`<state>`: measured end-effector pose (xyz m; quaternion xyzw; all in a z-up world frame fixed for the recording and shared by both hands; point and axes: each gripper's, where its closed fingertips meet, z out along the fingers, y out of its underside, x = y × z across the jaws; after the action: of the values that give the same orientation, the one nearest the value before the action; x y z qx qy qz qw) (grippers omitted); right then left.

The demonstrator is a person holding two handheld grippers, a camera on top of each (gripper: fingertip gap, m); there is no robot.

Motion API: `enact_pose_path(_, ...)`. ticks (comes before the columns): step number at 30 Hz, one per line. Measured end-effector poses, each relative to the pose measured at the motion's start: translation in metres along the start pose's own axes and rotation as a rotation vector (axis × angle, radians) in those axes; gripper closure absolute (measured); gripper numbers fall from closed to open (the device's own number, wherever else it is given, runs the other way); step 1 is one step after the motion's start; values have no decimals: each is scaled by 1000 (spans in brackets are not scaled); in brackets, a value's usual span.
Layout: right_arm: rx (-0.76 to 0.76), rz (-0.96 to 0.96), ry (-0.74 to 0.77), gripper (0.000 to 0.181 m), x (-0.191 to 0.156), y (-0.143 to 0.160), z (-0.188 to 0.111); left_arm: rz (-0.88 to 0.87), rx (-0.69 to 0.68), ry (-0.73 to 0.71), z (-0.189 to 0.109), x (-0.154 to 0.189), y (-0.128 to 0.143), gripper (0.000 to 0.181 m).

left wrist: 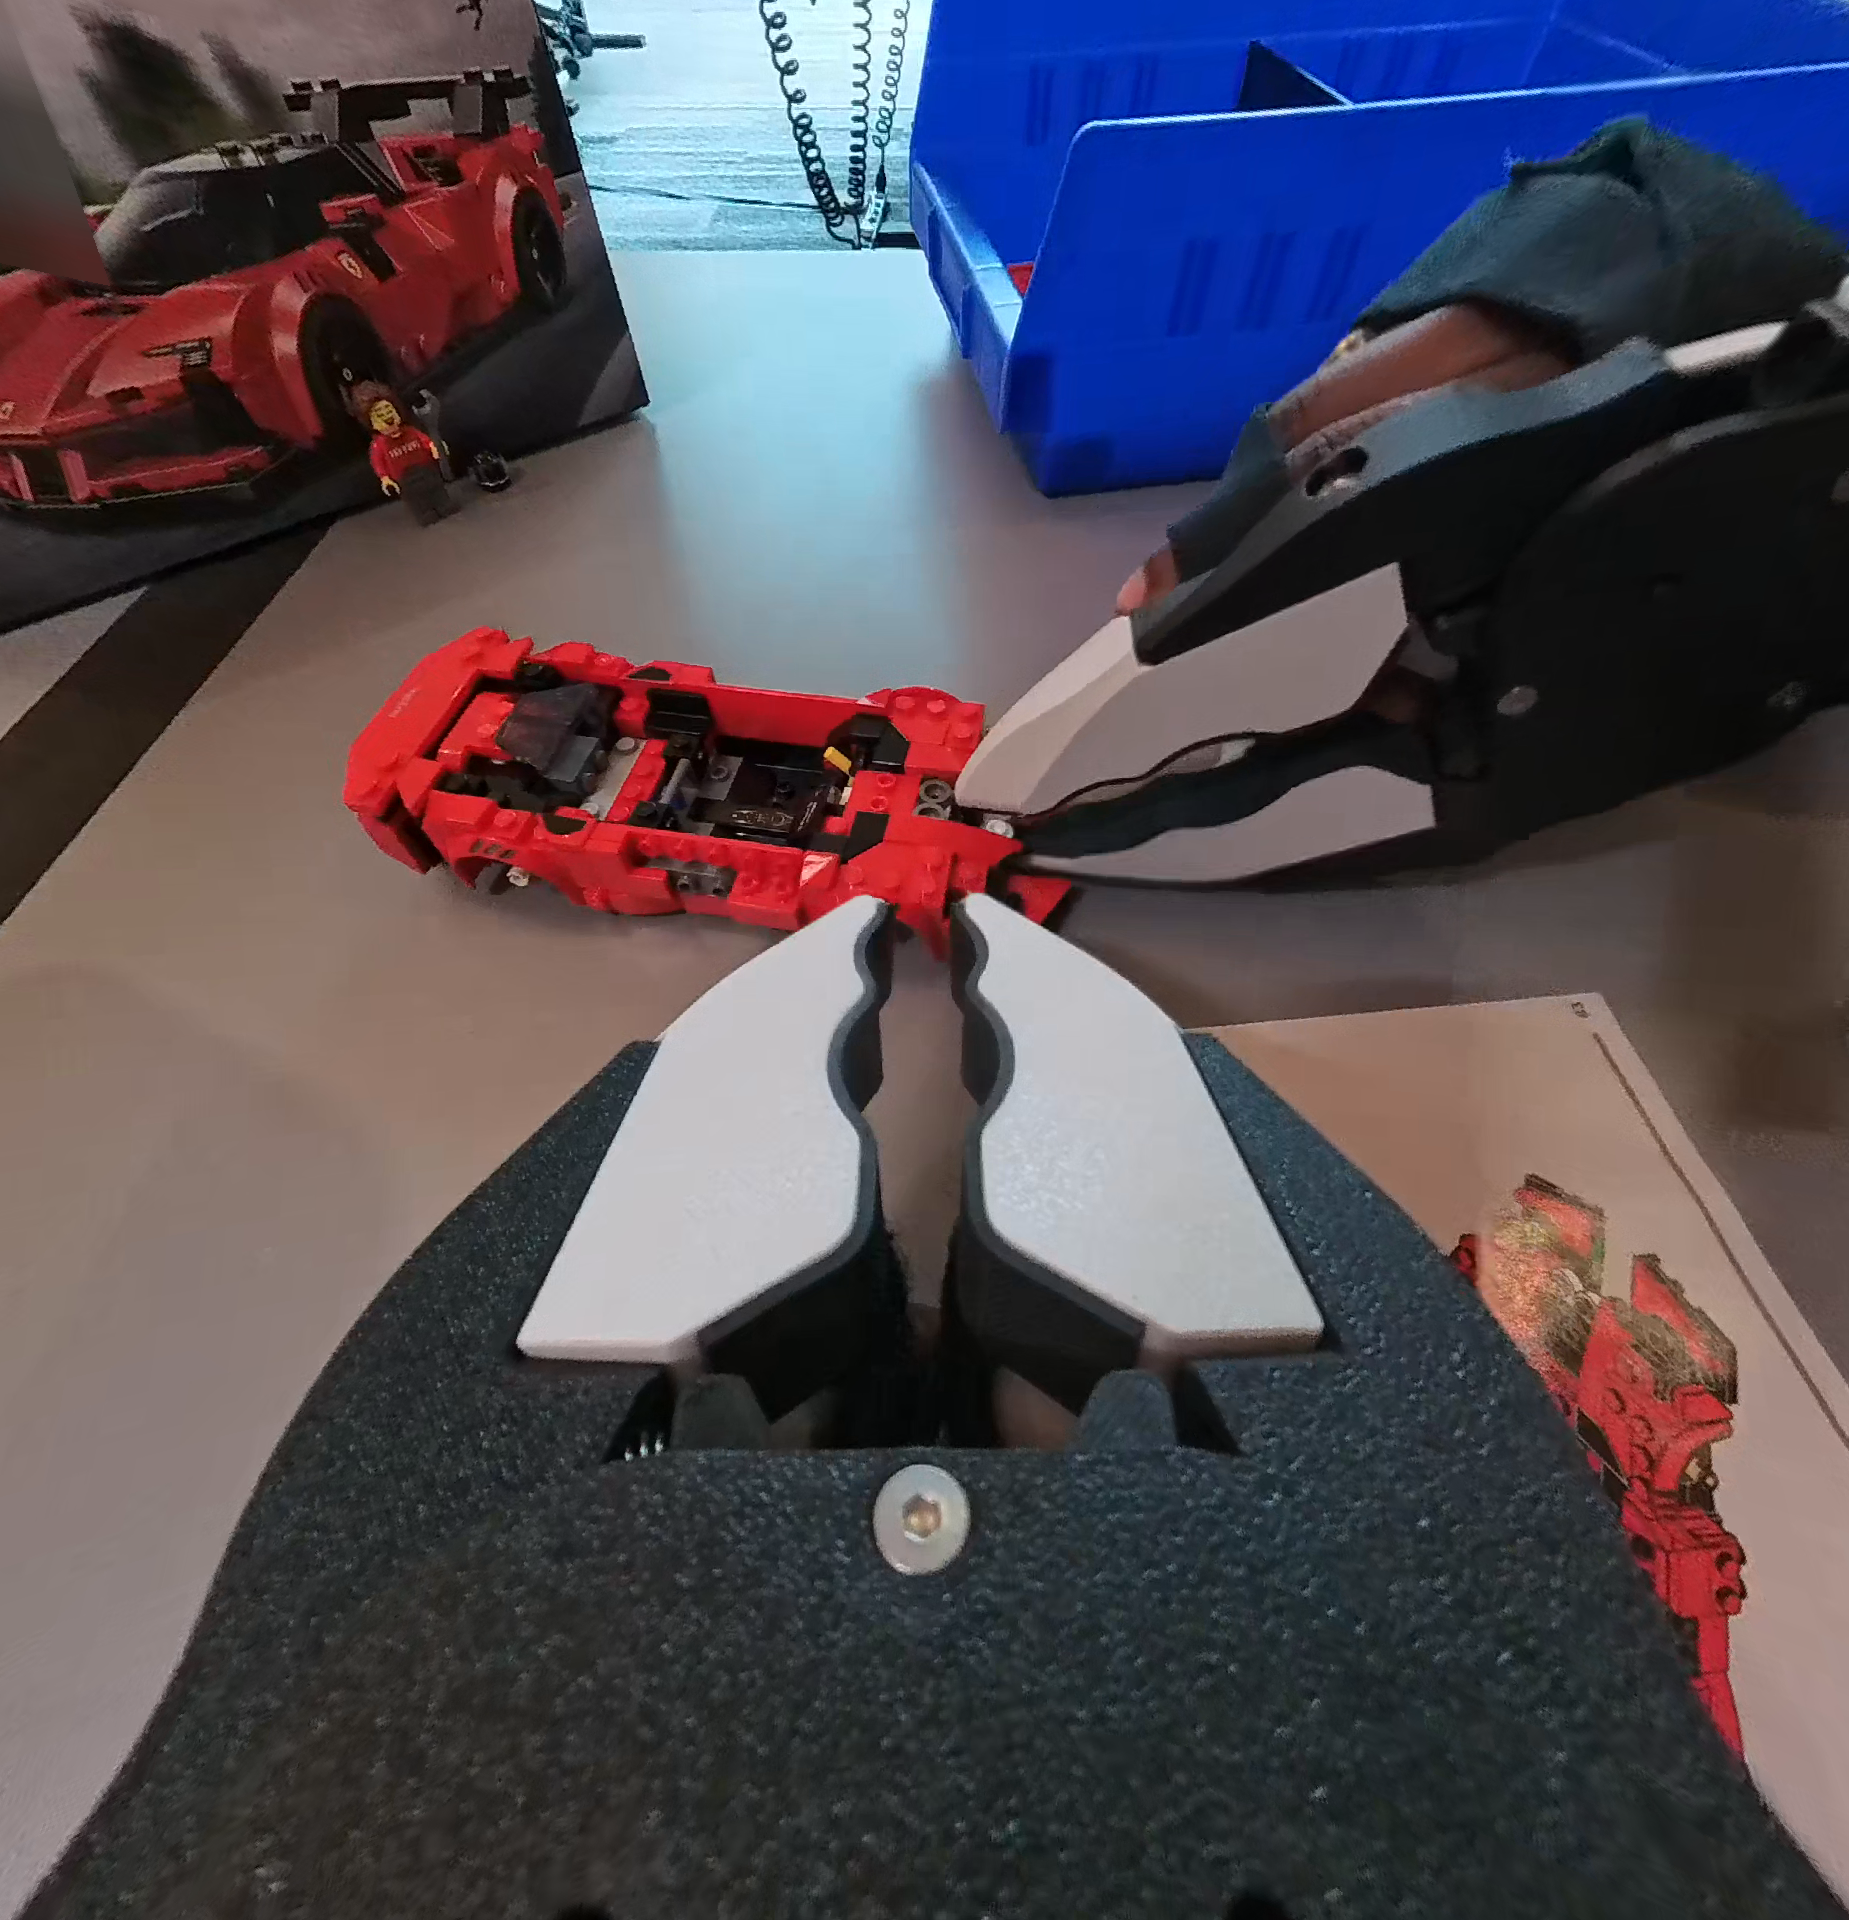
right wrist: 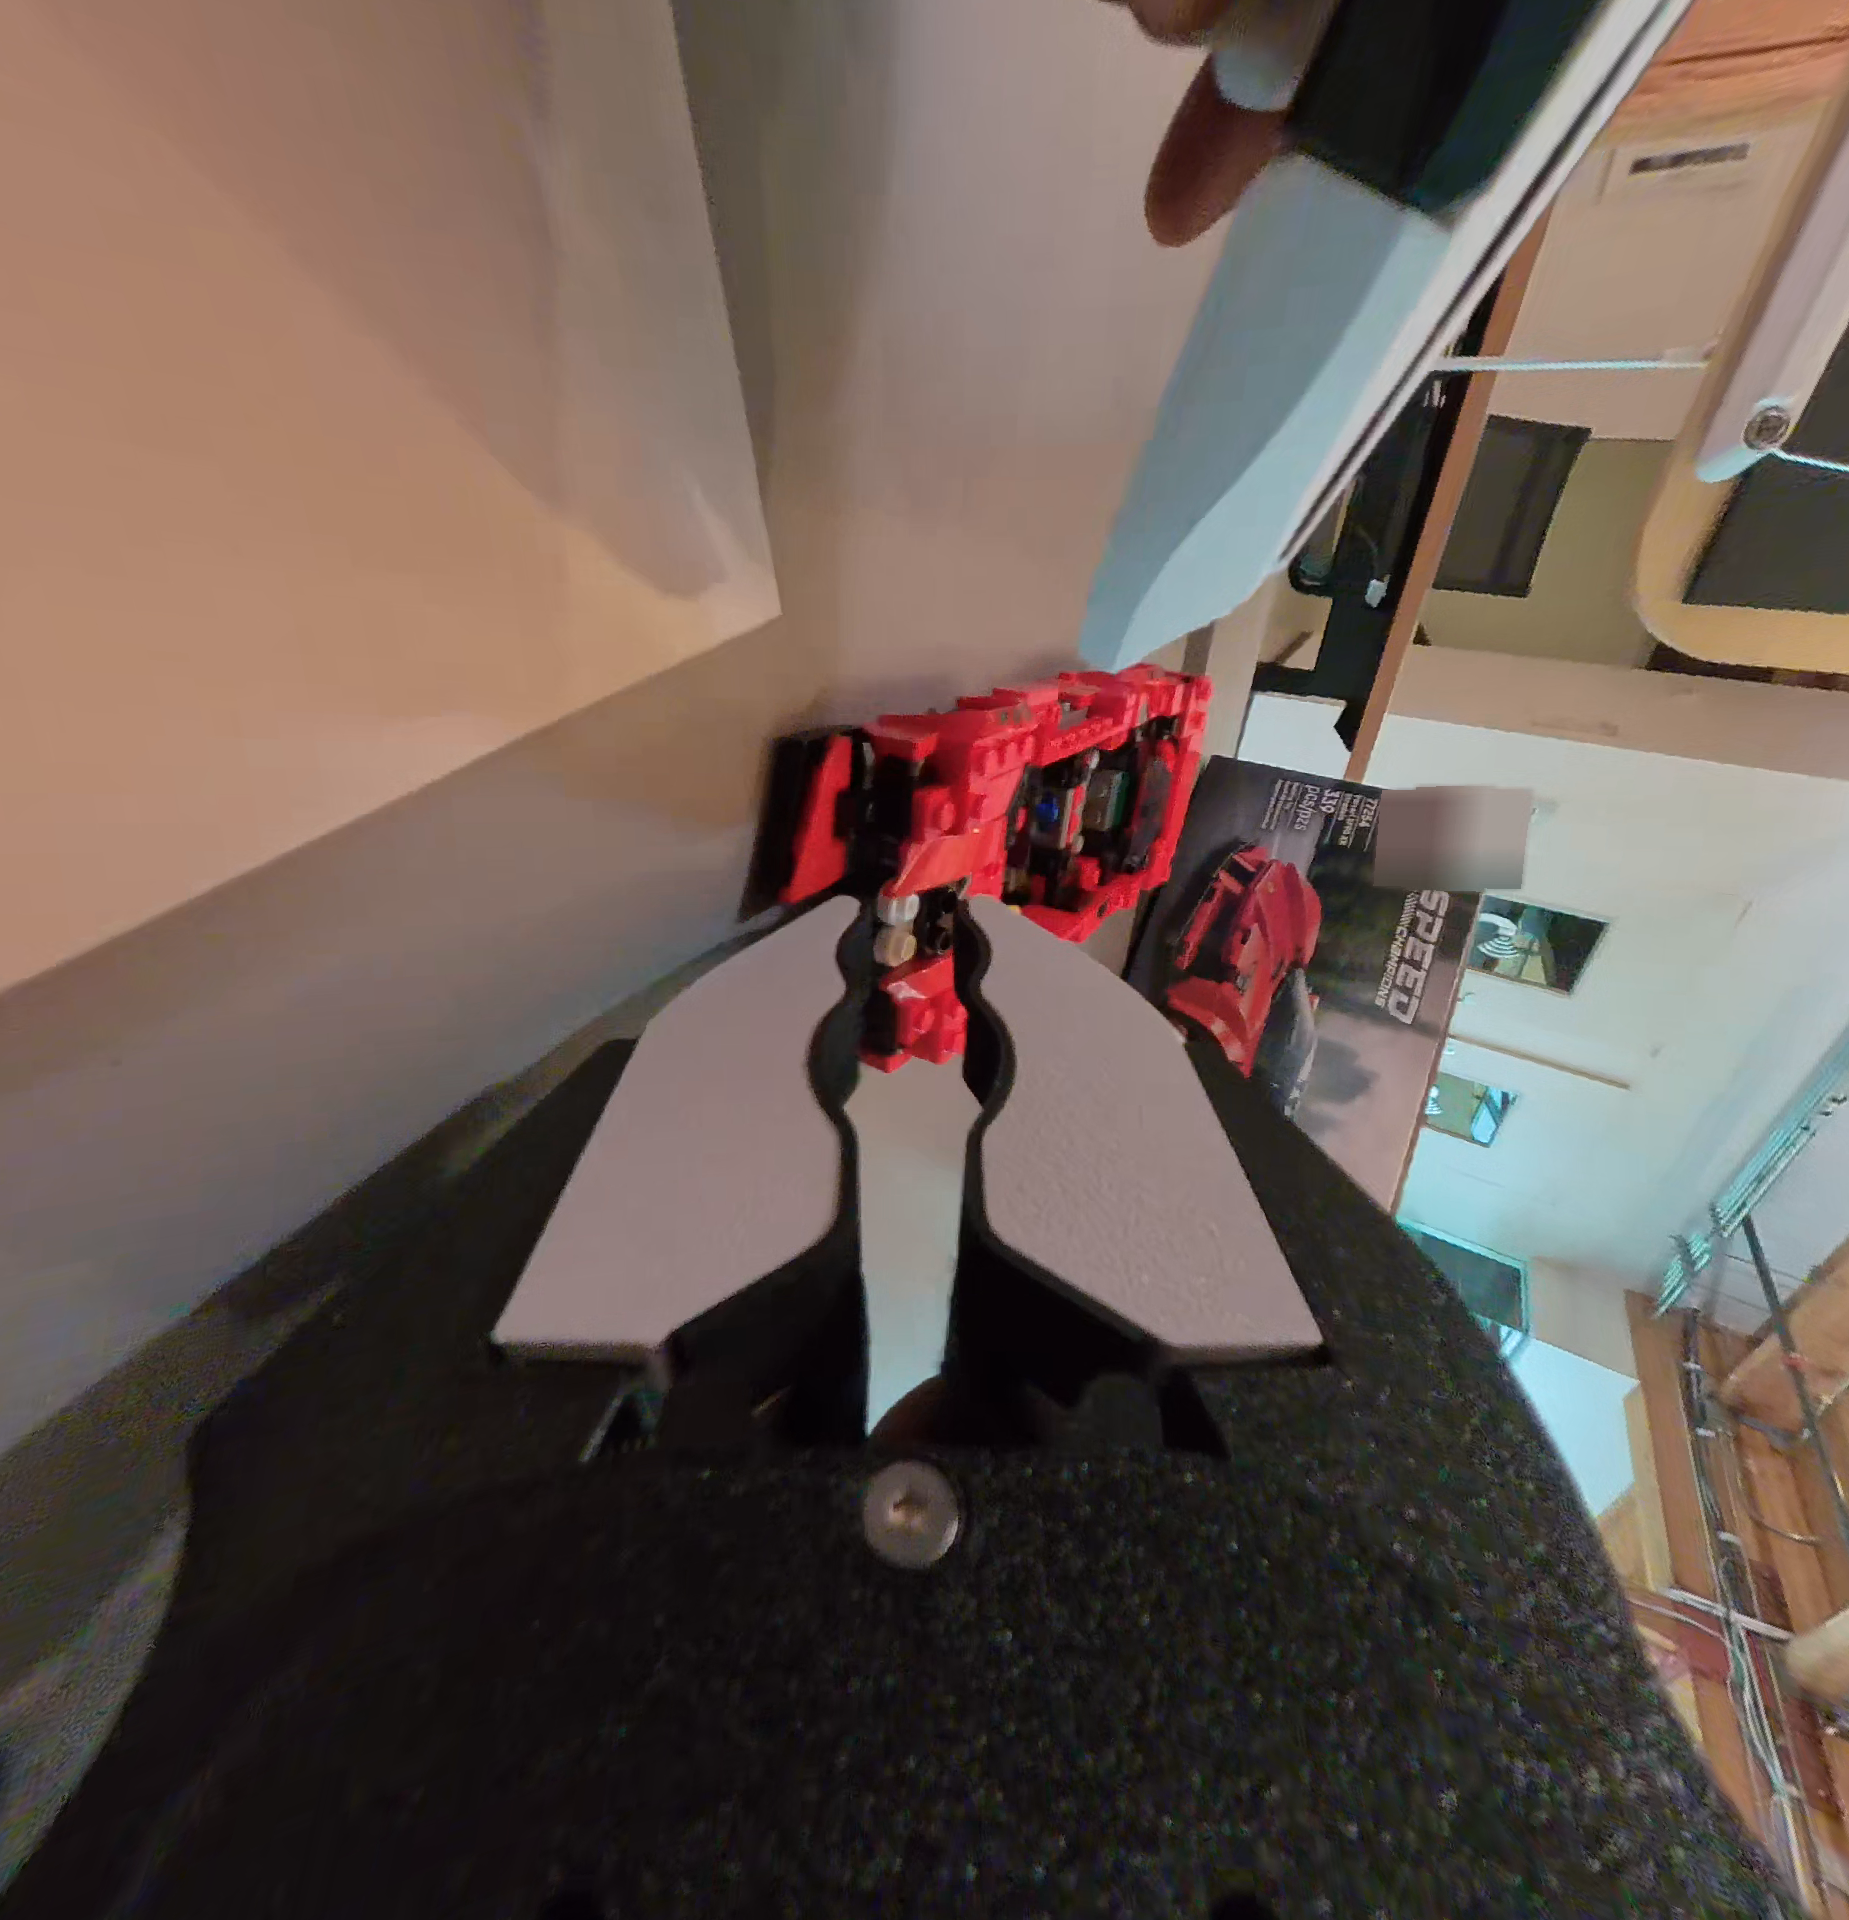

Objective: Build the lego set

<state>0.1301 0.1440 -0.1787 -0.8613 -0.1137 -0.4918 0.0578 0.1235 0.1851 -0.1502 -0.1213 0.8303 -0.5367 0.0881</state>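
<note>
Both grippers (left wrist: 920, 920) (right wrist: 909, 935) pinch the red lego car (left wrist: 671, 774) on the grey table (left wrist: 276, 1143) near a blue bin (left wrist: 1315, 260).

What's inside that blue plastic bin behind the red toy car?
Little shows. The blue bin has a divider wall inside, and a small red bit peeks at its low front opening. Its front wall and the right gripper holding the car hide the rest.

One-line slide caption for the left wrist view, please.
Both grippers, left and right, pinch one end of the red car on the table, beside manual, box and bin.
</note>
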Motion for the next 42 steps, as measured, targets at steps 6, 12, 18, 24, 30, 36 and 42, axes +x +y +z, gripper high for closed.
enact_pose_path(6, 23, 13, -84, 167, 1, 3, 2, 0, 2, 5, 0, 0, 0, 172)
enact_pose_path(12, 59, 96, -145, 163, 3, 2, 1, 0, -2, 5, 1, 0, 0, 172)
enact_pose_path(18, 193, 375, -292, 157, 6, -6, -12, -3, 0, 4, 1, 0, 0, 172)
enact_pose_path(24, 367, 1001, -462, 149, 33, -5, -35, -22, 14, -28, -1, -6, -1, 168)
enact_pose_path(30, 382, 1335, -227, 106, 52, 16, -47, -200, 51, -331, -39, -34, -18, 110)
enact_pose_path(36, 175, 1378, -53, 43, 42, 35, -64, -327, -82, -783, -128, -24, -8, 35)
enact_pose_path(42, 125, 1439, 77, 33, 40, 39, -91, -488, 8, -1095, -199, 34, 15, 35)
